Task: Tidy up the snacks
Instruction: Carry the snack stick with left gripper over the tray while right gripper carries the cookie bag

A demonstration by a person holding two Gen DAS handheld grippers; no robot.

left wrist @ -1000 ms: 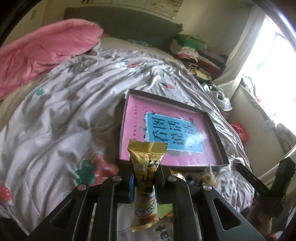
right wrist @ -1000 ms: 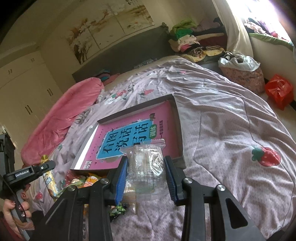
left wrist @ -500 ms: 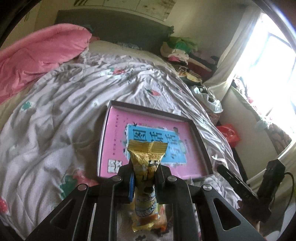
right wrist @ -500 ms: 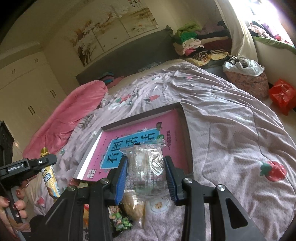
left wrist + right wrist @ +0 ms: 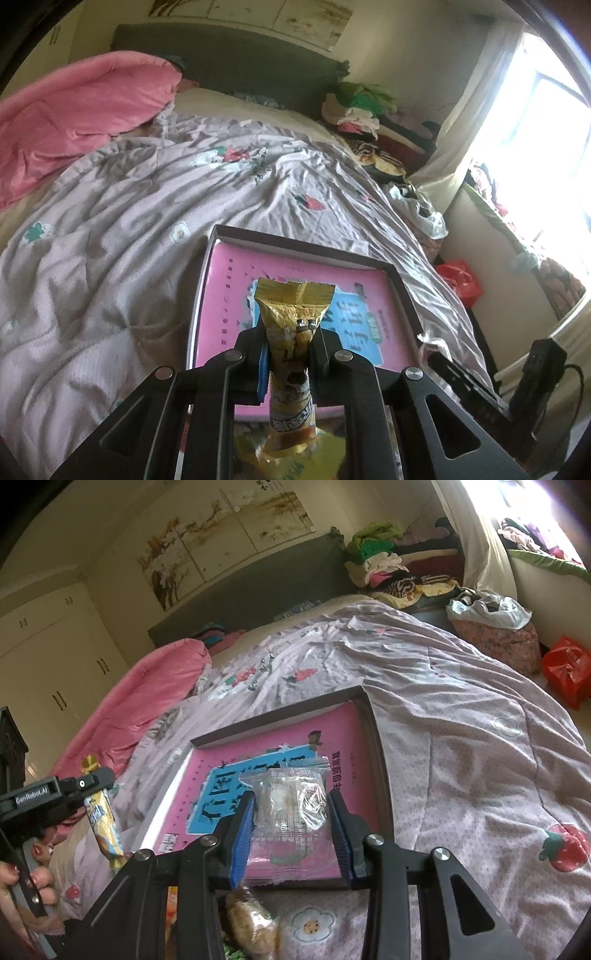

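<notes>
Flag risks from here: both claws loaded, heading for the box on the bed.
1. The left claw pinches the gold snack bar mid-length; it may crush.
2. The clear cracker packet is slick film in the right claw and could slip out.
3. The box sits on a soft, wrinkled quilt, so a firm placement could tip it.

Gold snack stick (image 5: pixel 290 354): I'm holding it upright in my left hand-held gripper (image 5: pixel 288 363), crimped top up, above the near edge of the tray.
Clear snack packet (image 5: pixel 291 812): I'm pinching it in my right hand-held gripper (image 5: pixel 291 834), pale contents showing.
Tray (image 5: pixel 280 716): lying flat on the bed, dark-rimmed, pink liner with blue panel.
</notes>
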